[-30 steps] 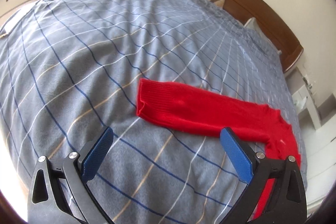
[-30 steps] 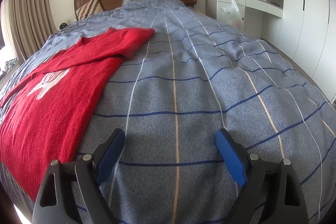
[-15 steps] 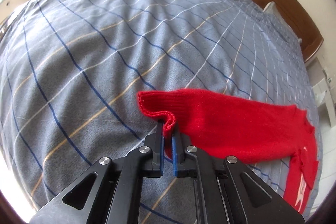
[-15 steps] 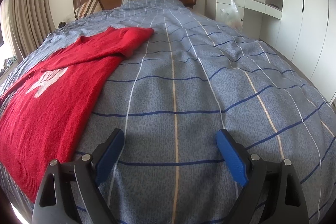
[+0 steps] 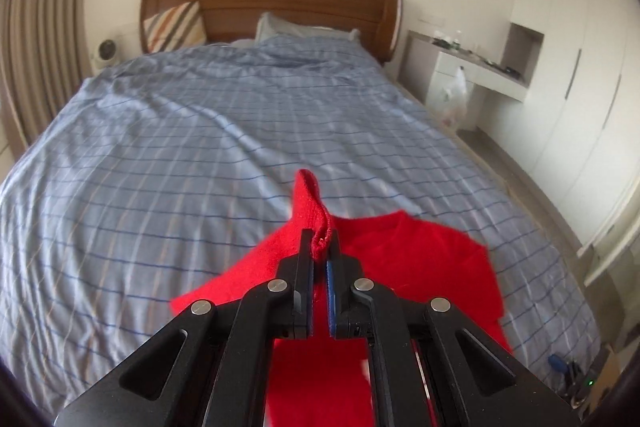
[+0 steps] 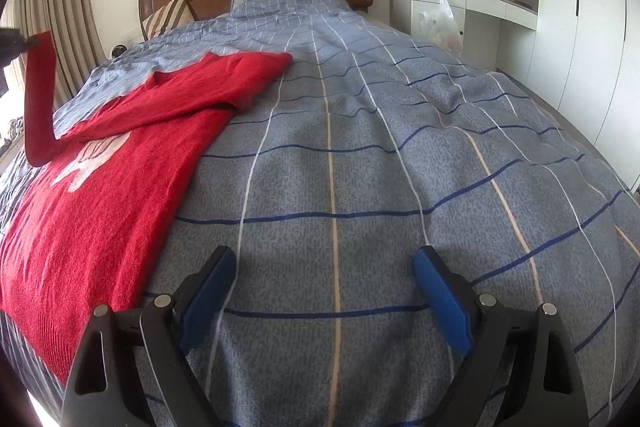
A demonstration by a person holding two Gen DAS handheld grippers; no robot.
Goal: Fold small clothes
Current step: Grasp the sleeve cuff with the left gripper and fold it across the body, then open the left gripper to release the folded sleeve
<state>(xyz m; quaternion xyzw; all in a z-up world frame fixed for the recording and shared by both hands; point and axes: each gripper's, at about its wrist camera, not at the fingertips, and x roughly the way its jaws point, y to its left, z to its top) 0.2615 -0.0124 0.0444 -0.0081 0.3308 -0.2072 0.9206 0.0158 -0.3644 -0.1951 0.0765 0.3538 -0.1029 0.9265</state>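
A red knit sweater (image 6: pixel 100 187) with a white print lies spread on the blue checked bed cover, its far sleeve folded across the chest. My left gripper (image 5: pixel 319 247) is shut on the cuff of the near sleeve (image 5: pixel 310 203) and holds it lifted above the sweater body (image 5: pixel 420 259). In the right wrist view the raised sleeve (image 6: pixel 38 99) hangs up at the far left from the left gripper's tip (image 6: pixel 12 43). My right gripper (image 6: pixel 320 287) is open and empty, low over bare bed cover to the right of the sweater.
The bed (image 6: pixel 400 147) fills both views, with a wooden headboard (image 5: pixel 272 3) and pillows (image 5: pixel 172 27) at the far end. A white desk with a plastic bag (image 6: pixel 440 23) and wardrobes (image 5: pixel 580 107) stand along the right wall. Curtains (image 5: pixel 36 27) hang at the left.
My left gripper closed on the sleeve cuff, then lifted it and swung it up over the sweater body. My right gripper has stayed open and nearly still.
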